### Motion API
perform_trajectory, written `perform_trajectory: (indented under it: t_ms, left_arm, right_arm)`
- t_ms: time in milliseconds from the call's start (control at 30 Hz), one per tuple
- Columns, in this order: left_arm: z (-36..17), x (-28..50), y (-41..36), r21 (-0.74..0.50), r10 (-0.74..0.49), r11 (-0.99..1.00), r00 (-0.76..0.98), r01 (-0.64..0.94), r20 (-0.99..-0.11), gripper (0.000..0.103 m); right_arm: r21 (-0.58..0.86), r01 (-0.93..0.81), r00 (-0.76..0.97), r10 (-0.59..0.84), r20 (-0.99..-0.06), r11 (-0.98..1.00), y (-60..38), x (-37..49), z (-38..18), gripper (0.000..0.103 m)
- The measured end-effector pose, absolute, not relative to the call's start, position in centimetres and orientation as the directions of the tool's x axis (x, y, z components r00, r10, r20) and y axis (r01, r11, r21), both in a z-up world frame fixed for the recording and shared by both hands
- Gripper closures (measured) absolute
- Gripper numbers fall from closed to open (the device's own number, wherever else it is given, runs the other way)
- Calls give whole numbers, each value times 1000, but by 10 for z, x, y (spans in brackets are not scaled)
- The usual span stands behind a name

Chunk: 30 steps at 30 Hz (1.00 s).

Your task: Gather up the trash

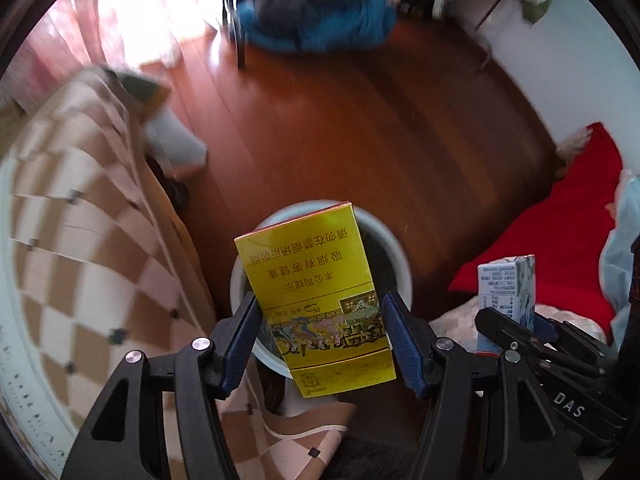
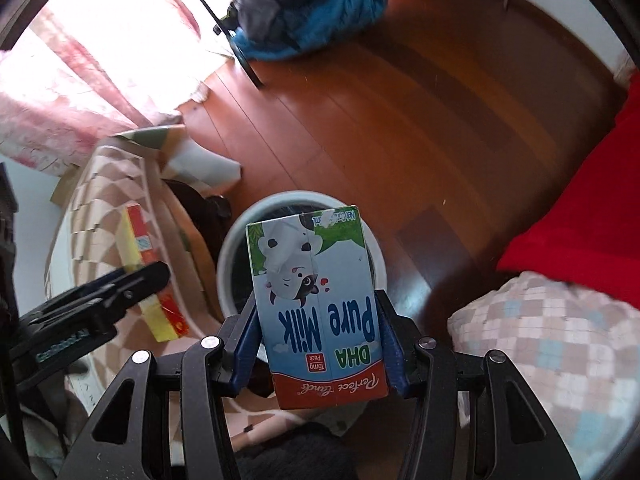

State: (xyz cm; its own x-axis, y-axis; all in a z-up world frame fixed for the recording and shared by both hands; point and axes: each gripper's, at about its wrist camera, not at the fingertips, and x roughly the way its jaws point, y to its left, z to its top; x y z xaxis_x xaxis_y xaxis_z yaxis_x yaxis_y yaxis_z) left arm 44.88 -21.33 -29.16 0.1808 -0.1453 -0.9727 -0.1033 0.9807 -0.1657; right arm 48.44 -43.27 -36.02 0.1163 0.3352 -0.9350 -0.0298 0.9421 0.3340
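Note:
My left gripper is shut on a yellow cigarette box, held upside down over a round white bin on the floor. My right gripper is shut on a blue and white milk carton, also upside down, above the same white bin. In the left wrist view the milk carton and the right gripper show at the right. The right wrist view shows the cigarette box in the left gripper at the left.
A round table with a brown checked cloth lies left of the bin. A red blanket and a checked pillow lie at the right. Across the wooden floor sits a blue heap of clothes beside a black chair leg.

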Motion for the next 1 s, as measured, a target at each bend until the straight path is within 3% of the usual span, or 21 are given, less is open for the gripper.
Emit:
perform_trajectory:
  t_ms: [400,433,467,500,533,633,1000]
  left_arm:
    - [-358,473,-201,-116,-110,969,42,-217,-993,40]
    - [-359,472,-198,-109,-102,968,41,-226,-994,30]
    - [-358,470,-196,-100,-93,966,40,-237,-995,16]
    - [-358,470,-193,-92,-84,966,40,-241,-996,11]
    - [-357,468,-191,-76,-68,967,41,-244,-997,6]
    - [-348,460,-184,-39,-27,967,50,-252,-998,6]
    - [-258,396,-172,29,83,966,202,-256,-976,6]
  right_arm:
    - [345,-47,-34,344,-938,937,-406,529,-455,47]
    - [351,-46,-48,349,-936,935,-405,531,-460,44]
    - [349,-42,-59,346,-936,936,-403,533,-464,30]
    - [345,-43,-64,342,-938,938,-401,533,-467,17]
    - [344,-50,-65,340,-938,938,-398,533,-467,15]
    - [297,-68,-56,293,-954,952,-395,532,-460,1]
    - [249,-131,60,258,-964,960,-400,478,-354,0]
